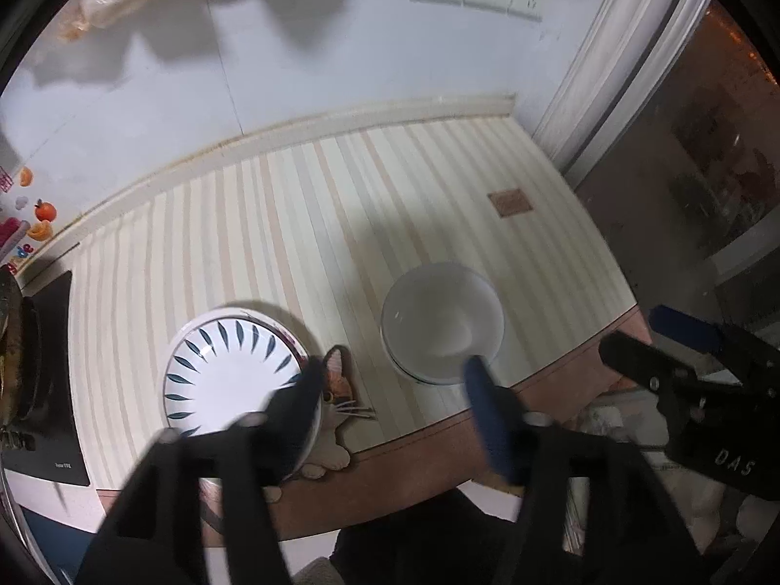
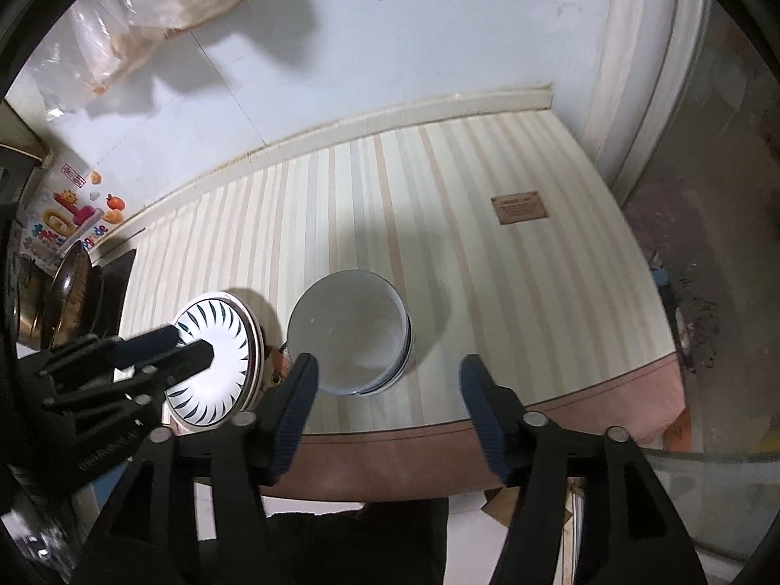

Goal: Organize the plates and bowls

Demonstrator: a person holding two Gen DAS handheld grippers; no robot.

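Item: striped table mat point(image 1: 341, 204), bearing one leaf-patterned plate point(image 1: 229, 375) at 7 o'clock in my left view, apparently resting on another plate whose rim showed beneath, and one stack of white bowls point(image 2: 348, 331), several nested rims visible, at centre in my right view. Plate and bowls stood near each other, not touching; a cat-shaped coaster point(image 1: 336, 390) lay between them, partly under the plate. My left tongs point(image 1: 395, 390) hung with jaws apart, holding nothing, one finger over the plate's near rim. My right tongs point(image 2: 387, 385) likewise stood agape and empty, short of the bowls at 6 o'clock. Judgement: like appeared grouped with like; whether either pile still wanted moving I could not tell
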